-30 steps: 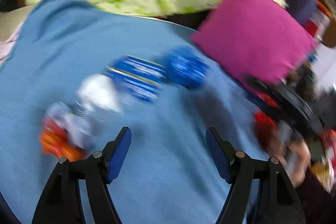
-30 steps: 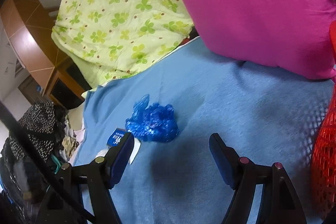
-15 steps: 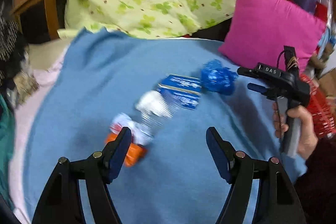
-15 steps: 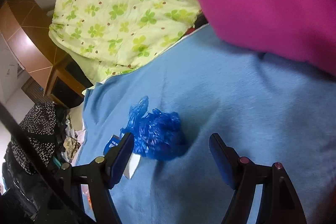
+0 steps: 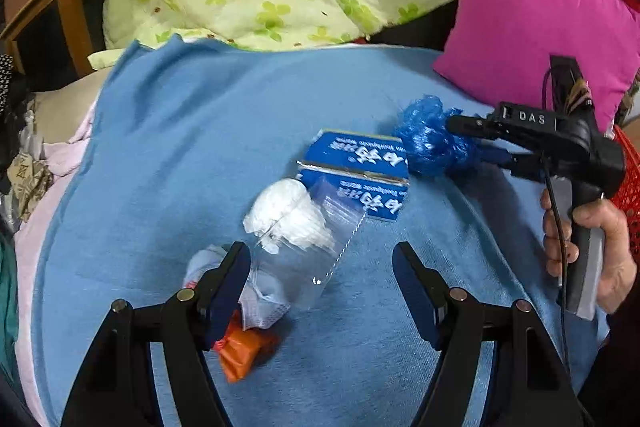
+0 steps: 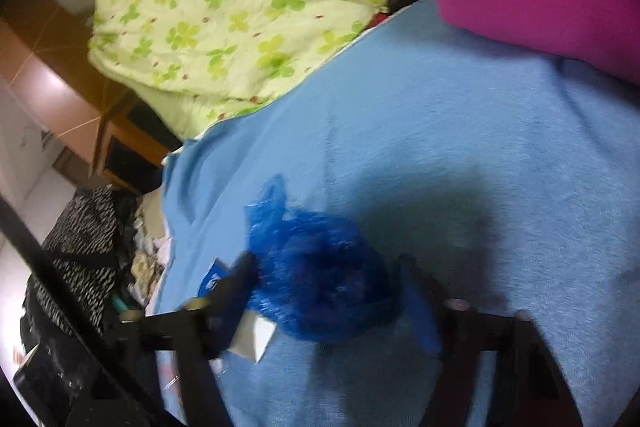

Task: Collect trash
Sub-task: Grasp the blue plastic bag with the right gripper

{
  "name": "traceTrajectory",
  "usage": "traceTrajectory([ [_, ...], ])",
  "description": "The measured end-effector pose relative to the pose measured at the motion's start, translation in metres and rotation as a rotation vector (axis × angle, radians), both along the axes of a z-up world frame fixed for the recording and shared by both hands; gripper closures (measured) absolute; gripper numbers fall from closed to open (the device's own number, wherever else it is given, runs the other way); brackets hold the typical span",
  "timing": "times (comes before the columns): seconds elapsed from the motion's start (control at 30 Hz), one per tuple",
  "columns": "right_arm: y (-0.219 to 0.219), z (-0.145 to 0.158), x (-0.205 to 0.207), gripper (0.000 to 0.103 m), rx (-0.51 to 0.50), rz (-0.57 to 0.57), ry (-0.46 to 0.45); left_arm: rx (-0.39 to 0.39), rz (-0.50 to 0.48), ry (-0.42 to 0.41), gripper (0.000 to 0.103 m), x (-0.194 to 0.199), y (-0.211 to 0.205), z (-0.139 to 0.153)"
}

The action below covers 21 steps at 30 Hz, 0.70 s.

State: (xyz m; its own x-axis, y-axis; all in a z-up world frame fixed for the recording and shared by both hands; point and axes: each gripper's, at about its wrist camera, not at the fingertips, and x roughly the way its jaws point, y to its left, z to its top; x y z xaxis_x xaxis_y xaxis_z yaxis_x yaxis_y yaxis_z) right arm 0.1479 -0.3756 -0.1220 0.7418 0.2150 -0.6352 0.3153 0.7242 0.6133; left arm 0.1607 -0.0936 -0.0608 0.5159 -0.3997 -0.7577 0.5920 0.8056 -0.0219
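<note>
Between my right gripper's (image 6: 324, 291) closing jaws sat the crumpled blue plastic bag (image 6: 316, 279) on the blue blanket (image 6: 460, 155); I judged the pads were not yet pressing, so a deep, centred squeeze would keep the slippery film from squirting out. Just ahead of my left gripper (image 5: 320, 267), which hung released and empty, lay the clear bag (image 5: 304, 243) with its white wad. Beyond that lay the blue carton (image 5: 360, 171).
</note>
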Motion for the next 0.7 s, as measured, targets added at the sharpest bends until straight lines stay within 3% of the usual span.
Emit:
traceTrajectory([
  [0.13, 0.006, 0.007, -0.001, 0.049, -0.044, 0.026, 0.004, -0.043, -0.026, 0.040, 0.029, -0.007, -0.003, -0.004],
  [0.3, 0.006, 0.023, -0.011, 0.049, -0.037, 0.031, -0.029, -0.063, -0.127, 0.045, 0.033, -0.037, -0.017, -0.002],
  [0.43, 0.004, 0.037, -0.024, 0.049, -0.047, 0.039, -0.043, -0.146, -0.167, 0.102, 0.033, -0.063, -0.017, -0.001],
  [0.57, 0.000, 0.044, -0.039, 0.049, -0.052, 0.054, -0.024, -0.219, -0.147, 0.164, 0.033, -0.084, 0.000, -0.004],
  [0.7, -0.003, 0.049, -0.057, 0.049, -0.056, 0.069, 0.004, -0.189, -0.020, 0.119, 0.033, -0.087, 0.015, 0.003],
])
